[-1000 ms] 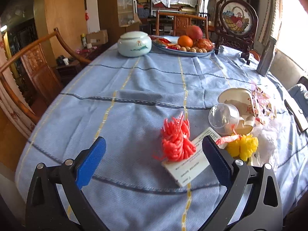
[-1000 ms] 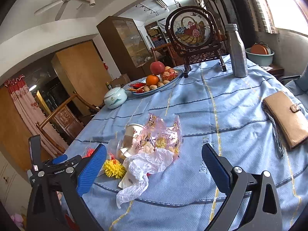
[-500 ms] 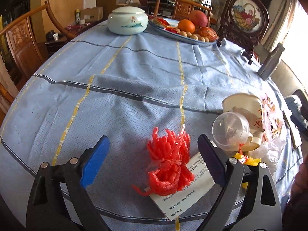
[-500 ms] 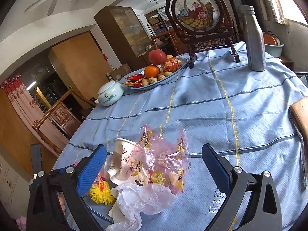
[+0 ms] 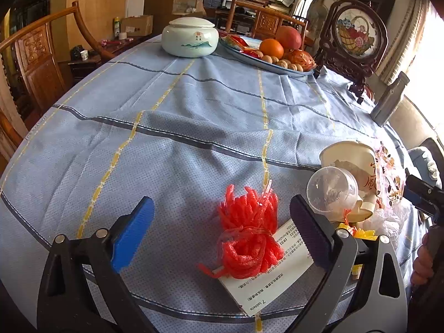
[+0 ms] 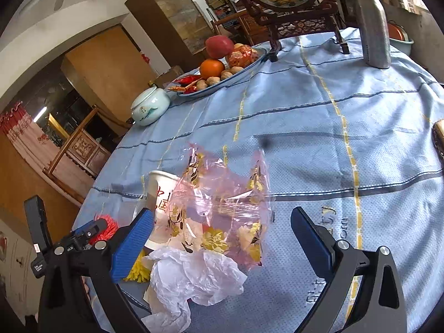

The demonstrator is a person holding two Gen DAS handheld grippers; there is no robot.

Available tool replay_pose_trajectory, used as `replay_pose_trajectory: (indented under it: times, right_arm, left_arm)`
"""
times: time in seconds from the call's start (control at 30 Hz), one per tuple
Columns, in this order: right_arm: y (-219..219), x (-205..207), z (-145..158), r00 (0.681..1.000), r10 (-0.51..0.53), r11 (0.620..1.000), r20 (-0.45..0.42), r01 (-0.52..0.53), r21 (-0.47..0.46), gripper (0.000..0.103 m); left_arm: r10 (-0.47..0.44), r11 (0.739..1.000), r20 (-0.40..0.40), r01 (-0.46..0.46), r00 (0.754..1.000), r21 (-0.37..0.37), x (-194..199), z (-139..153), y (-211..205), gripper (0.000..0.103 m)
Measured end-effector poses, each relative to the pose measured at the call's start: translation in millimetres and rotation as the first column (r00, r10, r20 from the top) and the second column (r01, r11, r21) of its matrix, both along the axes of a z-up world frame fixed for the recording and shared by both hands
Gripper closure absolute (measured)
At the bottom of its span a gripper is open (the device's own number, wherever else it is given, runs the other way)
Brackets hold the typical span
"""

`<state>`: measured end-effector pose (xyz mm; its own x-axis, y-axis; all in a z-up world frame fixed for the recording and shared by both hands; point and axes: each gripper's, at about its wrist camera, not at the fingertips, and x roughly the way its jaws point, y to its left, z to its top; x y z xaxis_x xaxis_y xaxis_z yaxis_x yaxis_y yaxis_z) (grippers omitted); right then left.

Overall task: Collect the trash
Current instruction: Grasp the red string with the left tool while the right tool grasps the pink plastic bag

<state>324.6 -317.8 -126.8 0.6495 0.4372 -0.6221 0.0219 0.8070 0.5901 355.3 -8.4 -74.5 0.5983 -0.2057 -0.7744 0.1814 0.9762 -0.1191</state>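
Observation:
On the blue tablecloth (image 5: 194, 127), a red foam net (image 5: 249, 233) lies on a white printed card (image 5: 266, 285). My left gripper (image 5: 220, 202) hovers just over them; its jaws are opening, the net lies between them, and neither pad touches it. To the right are a clear plastic cup (image 5: 331, 188), a tipped paper cup (image 5: 352, 161) and a yellow foam net (image 5: 360, 233). My right gripper (image 6: 222, 213) stands open and empty over a pink flowered plastic bag (image 6: 222, 194) and crumpled white plastic (image 6: 194, 277).
At the far side stand a pale lidded jar (image 5: 190, 37), a fruit plate (image 5: 266, 58) and a framed ornament on a dark stand (image 5: 358, 33). A metal bottle (image 6: 371, 27) and a tan wallet (image 6: 438, 138) are on the right. A wooden chair (image 5: 36, 55) stands at the left.
Both grippers have come forward and lower towards the trash. The red net now lies between the left jaws. The pink bag fills more of the right wrist view.

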Motion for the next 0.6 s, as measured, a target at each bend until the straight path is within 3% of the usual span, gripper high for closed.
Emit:
replay_pose_trajectory:
  times: [0.23, 0.3, 0.33, 0.37, 0.6]
  right_arm:
    - [14, 10, -5, 0.999, 0.026, 0.999, -0.022, -0.027, -0.042, 0.006]
    - [12, 11, -7, 0.999, 0.035, 0.999, -0.024, -0.035, -0.029, 0.032]
    - [10, 11, -8, 0.999, 0.039, 0.999, -0.025, -0.040, -0.021, 0.057]
    - [8, 10, -7, 0.999, 0.032, 0.999, -0.020, -0.032, -0.009, 0.067]
    - [-11, -6, 11, 0.994, -0.086, 0.995, 0.066, 0.090, -0.054, 0.067]
  left_arm:
    - [-0.005, 1.000, 0.001, 0.005, 1.000, -0.009, -1, 0, 0, 0.009]
    - [-0.010, 1.000, 0.007, 0.010, 1.000, -0.002, -2, 1, -2, 0.009]
    - [-0.012, 1.000, 0.013, 0.012, 1.000, 0.005, -3, 1, -3, 0.009]
    - [-0.014, 1.000, 0.017, 0.014, 1.000, 0.010, -4, 1, -4, 0.009]
    - [-0.026, 1.000, 0.021, 0.026, 0.999, 0.005, -5, 2, -5, 0.009]
